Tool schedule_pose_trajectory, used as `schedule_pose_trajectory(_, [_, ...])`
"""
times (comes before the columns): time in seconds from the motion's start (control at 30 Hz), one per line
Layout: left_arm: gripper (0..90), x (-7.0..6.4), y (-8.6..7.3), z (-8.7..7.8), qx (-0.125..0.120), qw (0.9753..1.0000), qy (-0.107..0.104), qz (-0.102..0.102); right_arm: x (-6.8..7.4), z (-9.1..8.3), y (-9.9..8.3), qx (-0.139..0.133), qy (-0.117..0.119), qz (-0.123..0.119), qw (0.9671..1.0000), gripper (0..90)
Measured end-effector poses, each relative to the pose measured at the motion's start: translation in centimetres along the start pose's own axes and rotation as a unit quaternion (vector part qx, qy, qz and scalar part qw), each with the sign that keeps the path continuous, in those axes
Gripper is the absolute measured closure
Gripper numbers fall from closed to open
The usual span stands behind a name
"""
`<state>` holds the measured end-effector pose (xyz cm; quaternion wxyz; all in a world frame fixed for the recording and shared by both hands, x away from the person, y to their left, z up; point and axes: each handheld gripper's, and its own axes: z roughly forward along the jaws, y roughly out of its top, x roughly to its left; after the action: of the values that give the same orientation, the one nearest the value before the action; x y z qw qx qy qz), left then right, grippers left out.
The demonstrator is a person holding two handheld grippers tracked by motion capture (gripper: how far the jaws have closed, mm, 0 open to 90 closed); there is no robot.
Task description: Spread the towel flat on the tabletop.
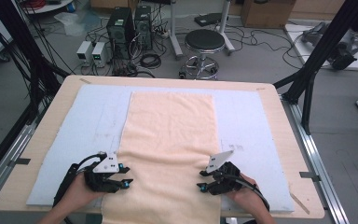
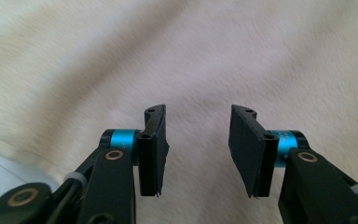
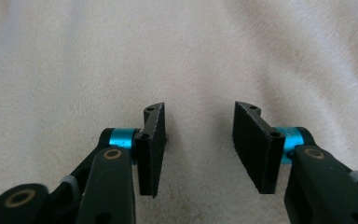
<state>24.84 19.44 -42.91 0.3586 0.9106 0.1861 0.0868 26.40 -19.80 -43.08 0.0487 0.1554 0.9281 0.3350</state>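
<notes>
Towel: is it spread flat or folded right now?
Spread. The towel lies as one long flat sheet on the mat, near end hanging over the table edge. Whether it is doubled, I cannot tell.

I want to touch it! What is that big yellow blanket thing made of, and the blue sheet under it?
The towel looks like soft terry or fleece cloth: fuzzy, matte, gently wrinkled. The blue sheet looks like foam or felt padding, flat and dull, though that is uncertain.

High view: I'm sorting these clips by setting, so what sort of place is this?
Probably a lab or workshop. Computer towers stand on the floor among loose cables, a round stool is nearby, and black frame struts flank the table.
</notes>
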Motion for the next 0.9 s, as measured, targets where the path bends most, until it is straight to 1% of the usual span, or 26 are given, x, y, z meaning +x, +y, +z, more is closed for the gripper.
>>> schedule_pose_trajectory(0.07, [58.8, -0.3, -0.6, -0.3, -0.001, 1.0, -0.006, -0.005, 0.3, -0.2, -0.2, 0.002, 0.006, -0.001, 1.0, 54.1])
schedule_pose_trajectory(0.1, [59.4, -0.3, -0.8, -0.4, -0.001, 0.9999, -0.012, -0.01, 0.6, -0.3, -0.3, 0.001, 0.007, -0.004, 1.0, 53.8])
schedule_pose_trajectory(0.13, [59.9, -0.5, -0.9, -0.6, -0.005, 0.9995, -0.018, -0.025, 1.0, -0.3, -0.3, 0.002, 0.007, -0.01, 0.9999, 53.8])
schedule_pose_trajectory(0.17, [60.5, -0.7, -1.1, -0.8, -0.003, 0.9995, -0.02, -0.023, 1.3, -0.4, -0.4, 0.003, 0.01, -0.016, 0.9998, 53.9])
schedule_pose_trajectory(0.2, [60.5, -1.0, -1.3, -1.0, -0.005, 0.9994, -0.023, -0.026, 1.5, -0.5, -0.4, 0.006, 0.009, -0.018, 0.9998, 54.0])
schedule_pose_trajectory(0.23, [60.5, -1.3, -1.4, -1.1, -0.002, 0.9994, -0.026, -0.022, 1.7, -0.5, -0.4, 0.01, 0.007, -0.022, 0.9997, 54.1])
schedule_pose_trajectory(0.33, [60.9, -2.1, -1.7, -1.6, 0.006, 0.9991, -0.041, -0.013, 1.8, -0.6, -0.4, 0.015, 0.016, -0.027, 0.9994, 53.7])
schedule_pose_trajectory(0.37, [61.1, -2.1, -1.7, -1.7, 0.005, 0.9986, -0.05, -0.015, 1.6, -0.7, -0.3, 0.014, 0.021, -0.023, 0.9994, 53.8])
schedule_pose_trajectory(0.4, [61.3, -2.1, -1.6, -1.9, 0.002, 0.9982, -0.058, -0.013, 1.5, -0.8, -0.2, 0.005, 0.021, -0.013, 0.9997, 53.9])
schedule_pose_trajectory(0.43, [61.2, -2.1, -1.5, -2.0, -0.009, 0.9986, -0.052, -0.007, 1.3, -1.0, 0.0, -0.008, 0.023, -0.01, 0.9996, 54.1])
schedule_pose_trajectory(0.47, [60.5, -2.0, -1.3, -1.9, -0.018, 0.9989, -0.042, -0.007, 1.1, -1.0, 0.2, -0.018, 0.022, -0.007, 0.9996, 54.8])
schedule_pose_trajectory(0.5, [58.4, -1.7, -1.0, -1.7, -0.024, 0.9991, -0.033, -0.009, 1.0, -0.9, 0.6, -0.021, 0.018, -0.01, 0.9996, 55.4])
schedule_pose_trajectory(0.53, [58.6, -1.3, -0.6, -1.5, -0.026, 0.9992, -0.029, -0.006, 0.9, -0.5, 1.1, -0.021, 0.017, -0.017, 0.9995, 56.4])
schedule_pose_trajectory(0.6, [60.9, -0.5, 0.2, -0.7, -0.032, 0.9992, -0.023, -0.007, 0.7, 0.4, 2.0, -0.014, 0.02, -0.027, 0.9993, 60.4])
schedule_pose_trajectory(0.63, [61.7, -0.2, 0.6, -0.4, -0.033, 0.9991, -0.026, -0.009, 0.5, 0.9, 2.4, -0.01, 0.025, -0.028, 0.9993, 62.5])
schedule_pose_trajectory(0.67, [63.4, 0.2, 0.8, 0.0, -0.026, 0.9991, -0.034, -0.004, 0.1, 1.3, 2.6, -0.006, 0.035, -0.021, 0.9991, 66.9])
schedule_pose_trajectory(0.7, [66.5, 0.5, 0.8, 0.4, -0.019, 0.9989, -0.043, -0.004, -0.1, 1.7, 2.7, 0.002, 0.046, -0.013, 0.9989, 70.5])
schedule_pose_trajectory(0.73, [71.2, 0.7, 0.8, 0.8, -0.007, 0.9985, -0.055, -0.004, -0.3, 2.0, 2.7, 0.007, 0.049, -0.012, 0.9987, 72.3])
schedule_pose_trajectory(0.77, [75.1, 0.6, 0.5, 1.0, -0.006, 0.9983, -0.058, 0.001, -0.4, 2.1, 2.7, 0.005, 0.054, -0.008, 0.9985, 74.5])
schedule_pose_trajectory(0.8, [76.9, 0.6, 0.3, 1.0, -0.016, 0.9983, -0.055, -0.002, -0.4, 2.1, 2.7, 0.005, 0.054, -0.007, 0.9985, 77.2])
schedule_pose_trajectory(0.83, [78.1, 0.5, 0.2, 0.9, -0.018, 0.9983, -0.055, -0.007, -0.3, 2.1, 2.7, 0.006, 0.054, -0.008, 0.9985, 80.5])
schedule_pose_trajectory(0.87, [82.0, 0.4, 0.0, 0.8, -0.021, 0.9981, -0.057, -0.011, -0.1, 2.0, 2.7, 0.008, 0.058, -0.016, 0.9982, 83.1])
schedule_pose_trajectory(0.9, [83.6, 0.2, -0.1, 0.7, -0.022, 0.9981, -0.057, -0.01, 0.2, 2.0, 2.7, 0.01, 0.054, -0.023, 0.9982, 83.9])
